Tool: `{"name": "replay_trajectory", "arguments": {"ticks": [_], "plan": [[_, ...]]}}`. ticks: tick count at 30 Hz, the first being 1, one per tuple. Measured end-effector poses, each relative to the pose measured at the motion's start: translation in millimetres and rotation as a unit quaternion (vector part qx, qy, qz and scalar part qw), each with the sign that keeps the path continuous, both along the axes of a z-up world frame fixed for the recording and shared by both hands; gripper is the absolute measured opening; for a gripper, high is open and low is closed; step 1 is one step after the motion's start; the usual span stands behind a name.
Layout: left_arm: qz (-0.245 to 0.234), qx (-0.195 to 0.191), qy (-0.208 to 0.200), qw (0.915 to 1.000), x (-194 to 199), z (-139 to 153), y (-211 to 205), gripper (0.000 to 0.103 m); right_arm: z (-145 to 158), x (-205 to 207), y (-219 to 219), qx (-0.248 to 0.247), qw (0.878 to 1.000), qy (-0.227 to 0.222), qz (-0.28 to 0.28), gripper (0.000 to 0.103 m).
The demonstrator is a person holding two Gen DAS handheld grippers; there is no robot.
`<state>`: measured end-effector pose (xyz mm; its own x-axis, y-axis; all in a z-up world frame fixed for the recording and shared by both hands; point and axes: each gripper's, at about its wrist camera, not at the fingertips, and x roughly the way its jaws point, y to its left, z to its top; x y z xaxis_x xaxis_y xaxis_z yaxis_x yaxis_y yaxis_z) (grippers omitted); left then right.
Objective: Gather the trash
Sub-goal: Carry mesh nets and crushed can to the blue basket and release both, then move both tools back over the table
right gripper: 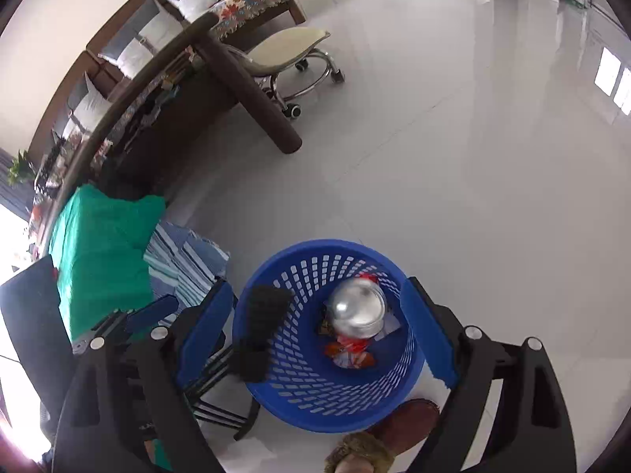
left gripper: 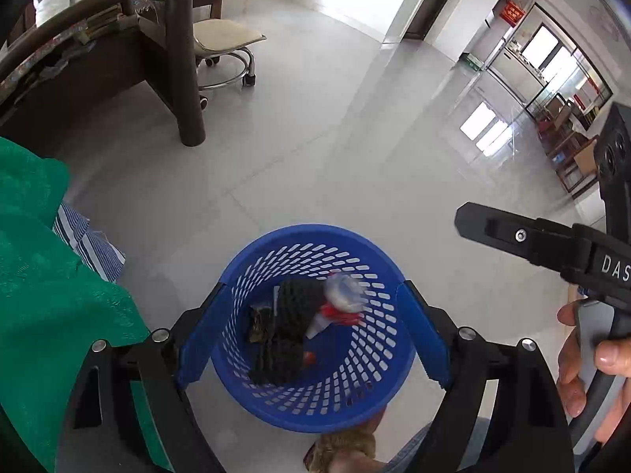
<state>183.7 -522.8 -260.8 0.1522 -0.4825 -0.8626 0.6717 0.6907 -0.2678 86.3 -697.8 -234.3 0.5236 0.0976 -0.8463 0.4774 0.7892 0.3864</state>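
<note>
Two tongs, left (left gripper: pixel 311 331) and right (right gripper: pixel 315 331), gape empty above one blue basket (left gripper: pixel 315 414).

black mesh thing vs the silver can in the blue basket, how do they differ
The black mesh piece is dark, matte and netted; the silver can is shiny smooth metal.
In the right wrist view the mesh piece is at the basket's left rim, partly outside it; the can is well inside, among red and white wrappers.
The mesh piece is long and floppy-looking; the can is round and rigid.
Both are blurred, and neither is held by a tool.
</note>
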Motion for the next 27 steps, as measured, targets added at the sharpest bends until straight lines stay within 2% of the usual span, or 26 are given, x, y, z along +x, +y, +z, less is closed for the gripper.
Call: {"name": "replay_trajectory", "arguments": {"ticks": [2,7,11,14,17,20,24,27], "plan": [[0.002,-0.01,-0.008,0.9999,-2,11,4,0.086,8,-4,-5,-0.01,1.0,-0.01,-0.017,0.085],[-0.005,-0.036,-0.06,0.9976,-21,57,28,0.092,31,-15,-6,-0.051,0.997,-0.041,-0.051,0.089],[0.003,-0.054,-0.09,0.9945,-43,92,64,0.093,56,-18,9,-0.113,0.99,-0.06,-0.055,0.089],[0.013,-0.061,-0.102,0.9929,-60,104,103,0.095,71,-15,28,-0.157,0.984,-0.079,-0.041,0.089],[0.025,-0.051,-0.111,0.9922,-75,110,150,0.095,85,-15,60,-0.188,0.977,-0.101,-0.017,0.089],[0.044,-0.026,-0.128,0.9904,-87,110,204,0.095,95,-10,101,-0.211,0.969,-0.126,0.026,0.09],[0.083,0.008,-0.141,0.9865,-95,104,282,0.095,102,5,172,-0.257,0.946,-0.159,0.114,0.09],[0.124,0.019,-0.142,0.982,-96,106,339,0.095,98,15,224,-0.238,0.941,-0.171,0.169,0.09]]}}
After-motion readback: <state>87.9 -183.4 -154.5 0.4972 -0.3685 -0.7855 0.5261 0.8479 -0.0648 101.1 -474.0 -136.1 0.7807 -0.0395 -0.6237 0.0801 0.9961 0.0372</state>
